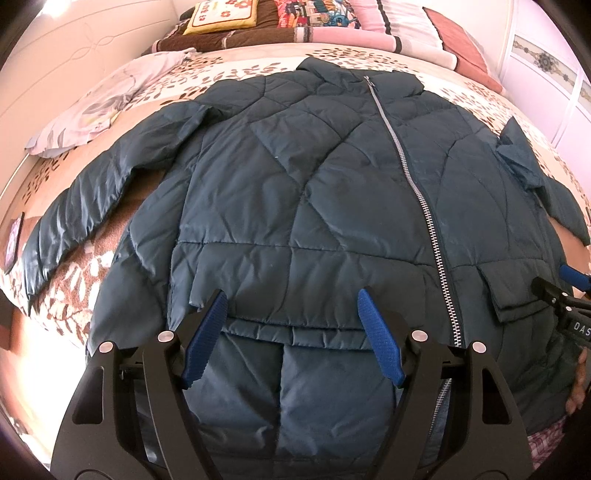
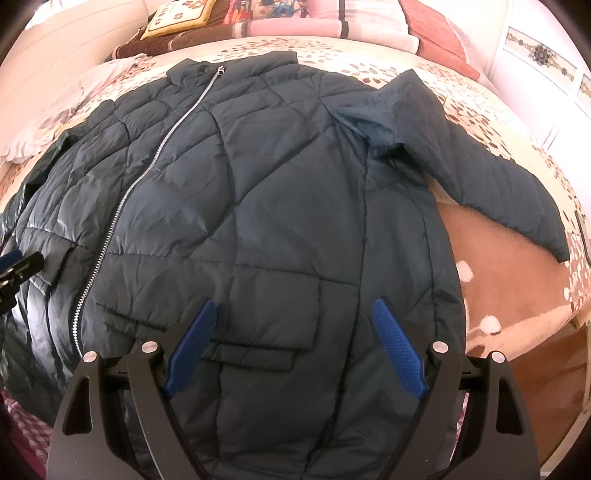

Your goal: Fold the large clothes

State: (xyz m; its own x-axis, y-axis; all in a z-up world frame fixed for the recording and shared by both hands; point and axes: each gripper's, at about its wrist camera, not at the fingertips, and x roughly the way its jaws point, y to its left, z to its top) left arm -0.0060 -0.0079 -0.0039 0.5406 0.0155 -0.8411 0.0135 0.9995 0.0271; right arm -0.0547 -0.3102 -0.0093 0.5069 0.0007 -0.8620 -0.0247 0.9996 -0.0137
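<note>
A dark teal quilted jacket [image 1: 295,192] lies front-up, spread flat on a bed [image 1: 88,291] with a leaf-patterned cover, its collar at the far end from both grippers. The left gripper [image 1: 291,332] hangs over the near hem with its blue pads spread wide and nothing between them; the silver zip [image 1: 417,192] runs just to its right, and one sleeve [image 1: 74,214] stretches out to its left. The right gripper [image 2: 295,339] is likewise wide apart and empty, poised above a flap pocket [image 2: 258,332], with the other sleeve [image 2: 498,177] reaching away to its right. Pillows [image 1: 225,14] sit beyond the collar
</note>
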